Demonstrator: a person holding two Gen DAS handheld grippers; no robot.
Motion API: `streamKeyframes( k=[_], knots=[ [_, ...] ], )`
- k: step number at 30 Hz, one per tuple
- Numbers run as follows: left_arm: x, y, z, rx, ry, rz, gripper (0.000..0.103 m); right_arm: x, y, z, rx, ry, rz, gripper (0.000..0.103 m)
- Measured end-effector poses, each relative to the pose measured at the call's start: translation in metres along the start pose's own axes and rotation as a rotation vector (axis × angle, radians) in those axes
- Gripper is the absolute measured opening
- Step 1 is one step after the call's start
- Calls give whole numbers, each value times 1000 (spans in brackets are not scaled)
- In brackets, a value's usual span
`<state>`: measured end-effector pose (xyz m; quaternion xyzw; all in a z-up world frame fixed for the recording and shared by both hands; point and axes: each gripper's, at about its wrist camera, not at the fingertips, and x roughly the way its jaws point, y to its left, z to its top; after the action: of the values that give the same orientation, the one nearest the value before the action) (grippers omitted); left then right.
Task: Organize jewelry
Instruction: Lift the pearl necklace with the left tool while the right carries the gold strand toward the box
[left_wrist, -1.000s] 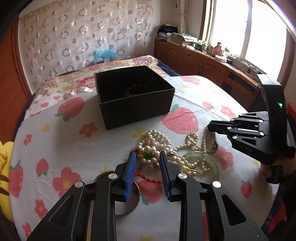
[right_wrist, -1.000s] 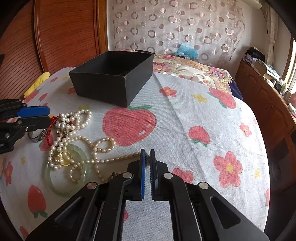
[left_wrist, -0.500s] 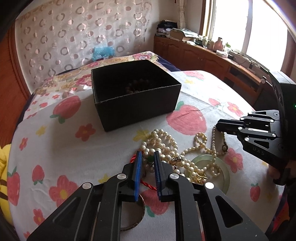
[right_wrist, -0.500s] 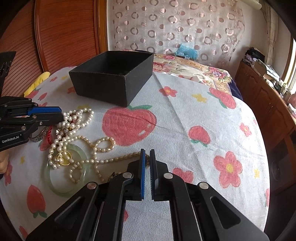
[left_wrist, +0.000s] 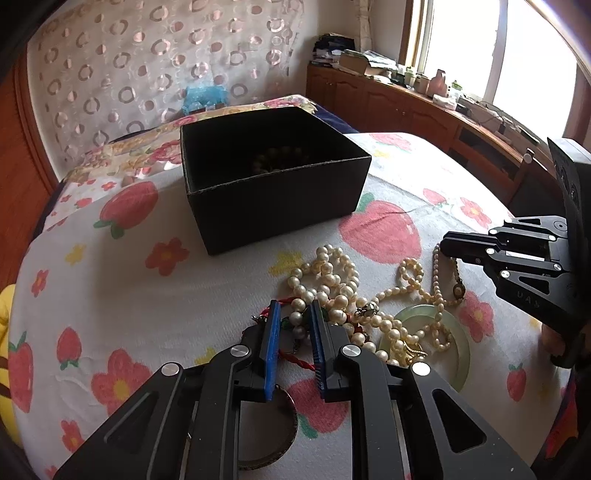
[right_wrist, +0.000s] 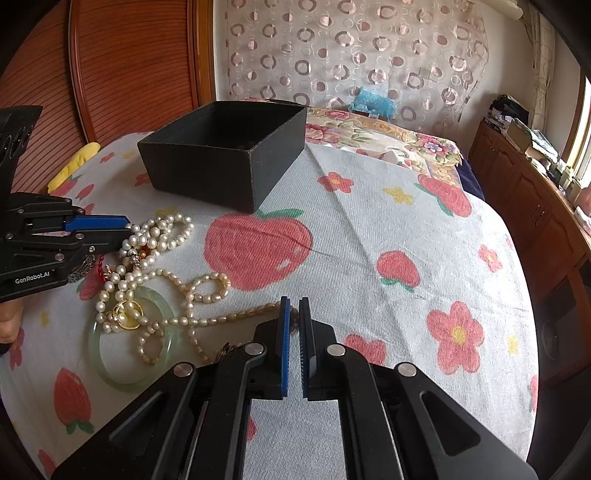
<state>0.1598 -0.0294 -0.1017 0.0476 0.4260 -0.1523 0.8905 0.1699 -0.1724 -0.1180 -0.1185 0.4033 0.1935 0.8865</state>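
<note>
- Looking along our left gripper (left_wrist: 293, 314), we saw the blue pads (left_wrist: 270, 332) narrowed to a small gap around a few beads and a bit of green from the near edge of the jewelry pile; whether they truly pinched them we could not tell.
- Our right gripper (right_wrist: 293, 310) hung with its jaws almost touching and nothing visibly between them, its tips just above the thin strand of small pearls (right_wrist: 236, 315) on the cloth.
- We judged the pile light but limp and tangled: lifting one strand would likely drag its neighbours along, and round beads could roll out of a shallow pinch, so a hold across a bunched section seemed best.
- The jade bangle (right_wrist: 110, 369) was stiff, smooth and breakable; we would take it across the ring's band, once the pearls were off it.
- The large pearl necklace (left_wrist: 332, 273) lay in cream loops, crossed by a red cord (left_wrist: 295, 360), with a gold ring (right_wrist: 127, 314) over the bangle and a metal bangle (left_wrist: 266, 439) partly hidden under the left gripper.
- All of this lay on the strawberry-print tablecloth (right_wrist: 369, 221), near the open black box (left_wrist: 273, 206), which already held some dark beads (left_wrist: 275, 160).
</note>
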Motion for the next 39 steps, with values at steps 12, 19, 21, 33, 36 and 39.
streamKeyframes(
  k=[12,19,21,33,36,39],
  knots=[
    [-57,-9,12,-11,-146,-21,7,0,0,0,0,0,0,6],
    [-96,-18,25,4,-233,-26,7,0,0,0,0,0,0,6],
    [-106,-21,28,8,-254,-22,7,0,0,0,1,1,1,6],
    [-148,-24,51,33,-338,3,7,-30,9,13,-16,-92,13,5],
    [-158,-24,57,43,-360,11,7,-54,14,29,-41,-146,17,5],
    [-169,-22,65,45,-385,18,7,-76,18,47,-59,-193,25,5]
  ],
)
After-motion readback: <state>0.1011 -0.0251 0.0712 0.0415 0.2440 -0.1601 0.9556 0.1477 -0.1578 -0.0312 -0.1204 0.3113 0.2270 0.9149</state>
